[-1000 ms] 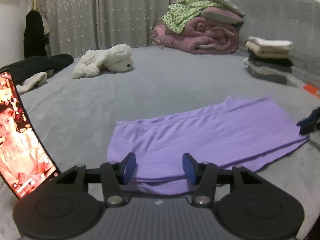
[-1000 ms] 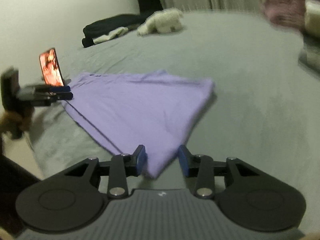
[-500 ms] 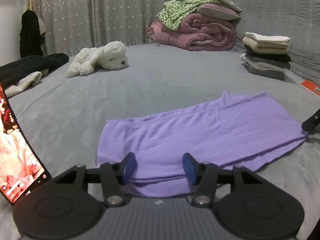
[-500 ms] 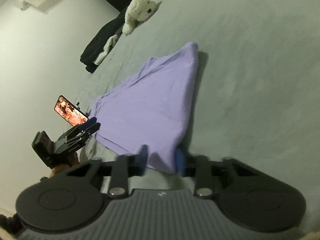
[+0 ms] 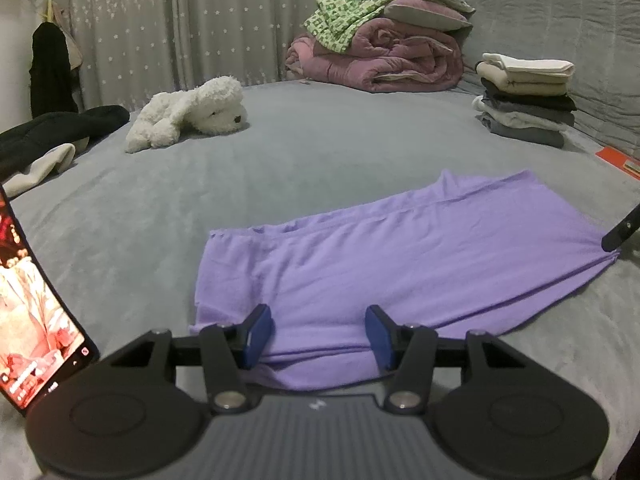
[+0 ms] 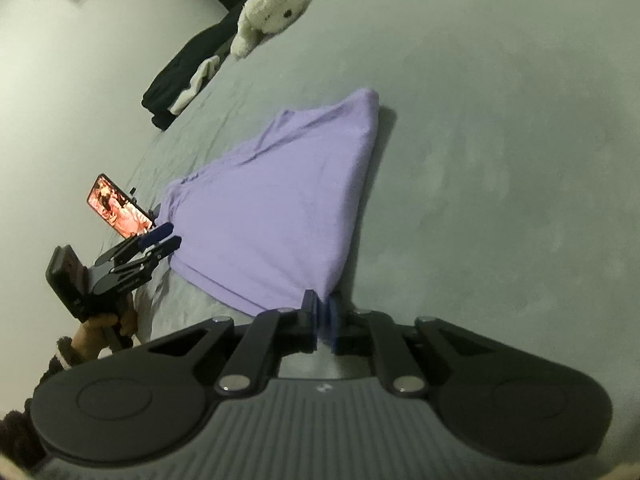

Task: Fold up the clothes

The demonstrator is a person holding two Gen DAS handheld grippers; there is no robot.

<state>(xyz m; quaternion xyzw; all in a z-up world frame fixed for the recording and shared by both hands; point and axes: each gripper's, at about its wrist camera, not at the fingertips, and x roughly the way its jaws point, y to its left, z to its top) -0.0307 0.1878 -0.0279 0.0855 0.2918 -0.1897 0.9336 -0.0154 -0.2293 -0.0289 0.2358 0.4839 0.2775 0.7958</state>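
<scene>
A purple garment (image 5: 392, 264) lies folded lengthwise on the grey bed (image 5: 320, 152). My left gripper (image 5: 318, 336) is open, its blue pads straddling the garment's near left edge. In the right wrist view the same garment (image 6: 272, 208) tapers toward my right gripper (image 6: 323, 316), which is shut on its near corner. The left gripper (image 6: 164, 238) shows there too, open at the garment's far end, held by a hand. A tip of the right gripper (image 5: 620, 230) shows at the garment's right corner in the left wrist view.
A lit phone (image 5: 28, 312) stands propped at the left. A white plush dog (image 5: 188, 112) and dark clothes (image 5: 52, 128) lie further back. Rolled bedding (image 5: 380, 56) and a stack of folded clothes (image 5: 524, 96) sit by the grey headboard.
My right gripper went from open around the garment's corner to shut on it, and its view tilted. The left gripper stayed open at the near edge.
</scene>
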